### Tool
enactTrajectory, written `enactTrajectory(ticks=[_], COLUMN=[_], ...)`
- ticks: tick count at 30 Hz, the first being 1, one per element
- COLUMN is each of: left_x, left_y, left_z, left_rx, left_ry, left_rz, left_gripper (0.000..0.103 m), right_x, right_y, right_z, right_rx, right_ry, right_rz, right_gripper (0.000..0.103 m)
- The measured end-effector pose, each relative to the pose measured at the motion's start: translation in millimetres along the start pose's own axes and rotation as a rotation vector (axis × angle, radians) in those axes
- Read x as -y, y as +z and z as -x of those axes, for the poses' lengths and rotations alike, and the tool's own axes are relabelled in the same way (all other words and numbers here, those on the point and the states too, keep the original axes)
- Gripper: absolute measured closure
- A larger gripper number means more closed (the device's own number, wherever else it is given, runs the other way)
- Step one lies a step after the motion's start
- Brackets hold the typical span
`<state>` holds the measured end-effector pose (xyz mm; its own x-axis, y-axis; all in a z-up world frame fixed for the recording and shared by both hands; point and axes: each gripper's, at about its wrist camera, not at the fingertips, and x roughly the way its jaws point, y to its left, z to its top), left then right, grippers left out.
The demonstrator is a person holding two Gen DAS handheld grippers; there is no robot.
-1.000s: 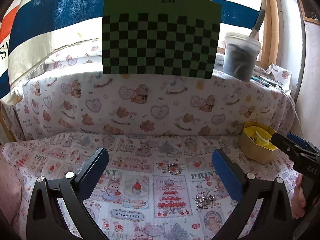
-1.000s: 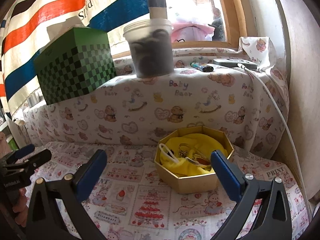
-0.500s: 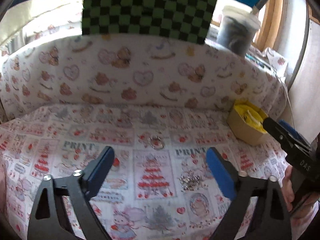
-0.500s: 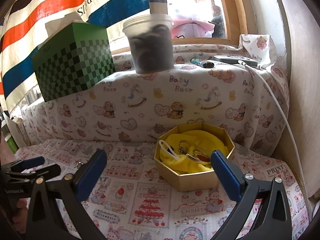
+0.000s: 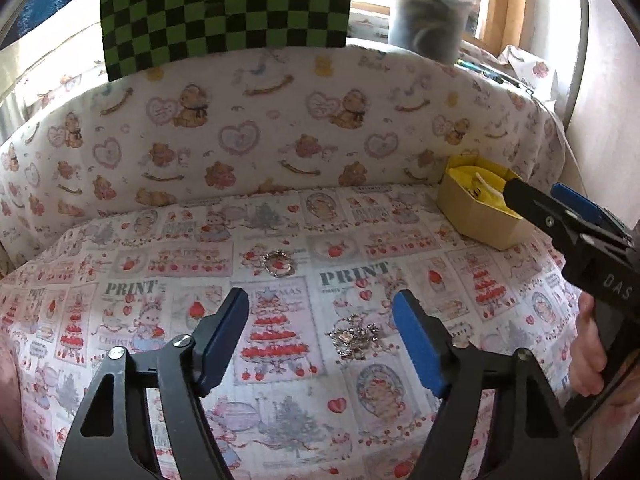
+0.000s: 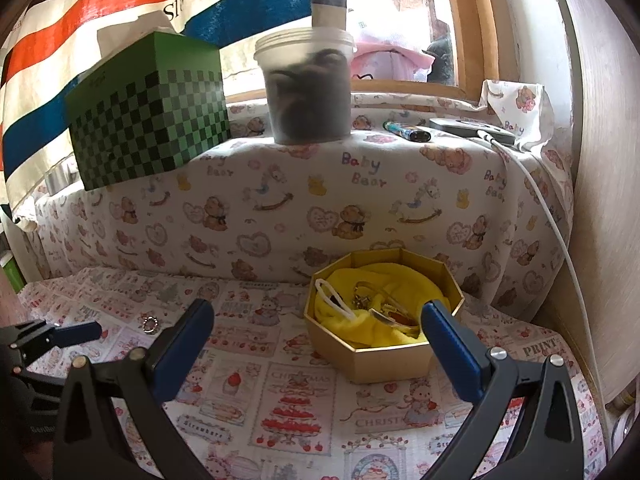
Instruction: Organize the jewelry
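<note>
Jewelry (image 6: 374, 306) already lies in the box (image 6: 384, 358); a ring (image 5: 279, 263) and a tangled chain (image 5: 353, 336) remain on the cloth left of it. Left gripper (image 5: 320, 338) and right gripper (image 6: 316, 344) both gape, empty.

Soft printed cotton cloth (image 5: 280, 360) covers the bench, matt and faintly wrinkled. On it lie a shiny metal ring (image 5: 279, 264) and a glittering silvery metal chain cluster (image 5: 354, 336). At the far right, the octagonal box (image 6: 384, 356) looks like smooth gold card, lined with fluffy yellow fabric (image 6: 384, 280). The left claw (image 5: 320, 338) has matt black plastic arms and blue rubbery pads (image 5: 416, 344). The tub (image 6: 306, 88) is translucent plastic; the checkered box (image 6: 148, 112) is matt card.
</note>
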<state>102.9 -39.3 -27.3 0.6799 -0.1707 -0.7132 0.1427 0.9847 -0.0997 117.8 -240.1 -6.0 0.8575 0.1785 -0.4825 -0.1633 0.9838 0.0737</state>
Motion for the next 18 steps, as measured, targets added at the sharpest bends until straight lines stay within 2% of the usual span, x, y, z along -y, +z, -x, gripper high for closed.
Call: enactTrajectory(ticks=[4, 6, 9, 11, 14, 16, 18], left_x=[-8, -16, -33, -43, -55, -62, -71], left_y=[3, 6, 11, 13, 15, 18, 20], left_z=[5, 8, 17, 25, 33, 36, 39], left_rx=[0.023, 0.04, 0.066, 0.096, 0.132, 0.151, 0.166], left_ry=[0.046, 0.072, 0.084, 0.119, 0.172, 0.202, 0.236], left_rz=[0.033, 0.057, 0.114, 0.141, 0.161, 0.181, 0.197], left_gripper=[0.032, 0.032, 0.032, 0.032, 0.023, 0.018, 0.016], right_x=[-3, -12, -28, -38, -53, -65, -81], right_y=[0, 0, -3, -5, -8, -9, -10], right_z=[-4, -11, -14, -15, -28, -35, -41], right_rx=[-0.048, -0.126, -0.204, -0.236, -0.342, -0.391, -0.436], right_ry=[0.008, 0.001, 0.055, 0.095, 0.156, 0.191, 0.185], right_rz=[0.004, 0.047, 0.108, 0.116, 0.096, 0.092, 0.131], right_gripper=[0.0, 0.0, 0.0, 0.0, 0.0, 0.004, 0.013])
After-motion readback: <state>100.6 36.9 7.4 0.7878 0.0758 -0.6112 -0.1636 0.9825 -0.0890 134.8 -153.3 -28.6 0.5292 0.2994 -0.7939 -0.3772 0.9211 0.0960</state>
